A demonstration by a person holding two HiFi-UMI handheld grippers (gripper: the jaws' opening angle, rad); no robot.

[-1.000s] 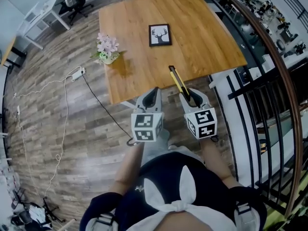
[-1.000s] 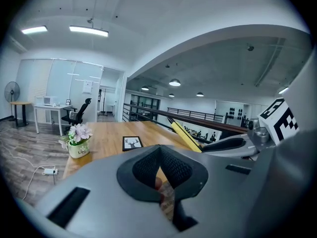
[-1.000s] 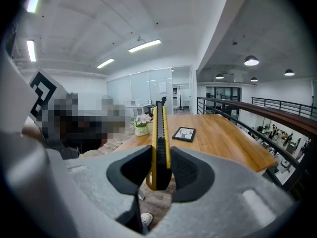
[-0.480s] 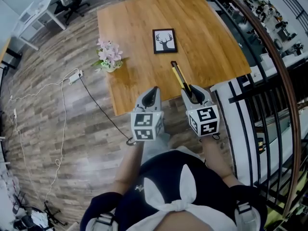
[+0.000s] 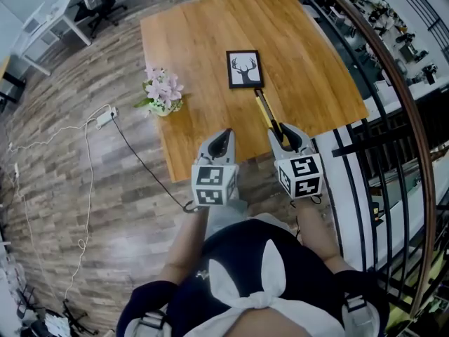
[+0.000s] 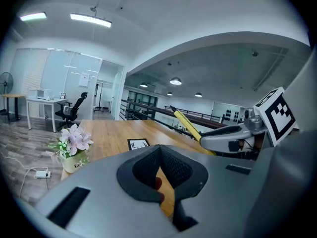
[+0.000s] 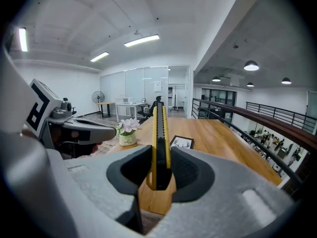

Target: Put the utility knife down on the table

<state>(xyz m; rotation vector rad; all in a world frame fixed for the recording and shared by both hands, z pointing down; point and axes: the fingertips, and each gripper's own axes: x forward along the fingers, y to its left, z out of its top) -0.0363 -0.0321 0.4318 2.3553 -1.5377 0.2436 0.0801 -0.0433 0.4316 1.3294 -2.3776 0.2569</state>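
Note:
The utility knife (image 5: 265,114) is long and yellow with a black slider. It sticks forward out of my right gripper (image 5: 282,132), which is shut on its rear end (image 7: 160,133). The blade end hangs above the wooden table (image 5: 203,41), close to a framed deer picture (image 5: 245,69). My left gripper (image 5: 224,136) is beside it at the table's near edge. Its pads (image 6: 176,165) meet at the tips with nothing between them. In the left gripper view the knife (image 6: 187,125) and the right gripper (image 6: 223,134) appear at the right.
A small pot of pink flowers (image 5: 165,93) stands near the table's left edge. A dark metal railing (image 5: 372,125) runs along the right. A white power strip (image 5: 105,116) and its cables lie on the wood floor at the left.
Both grippers have moved forward toward the table. The knife's tip now reaches nearly to the deer picture. The grip on the knife is unchanged.

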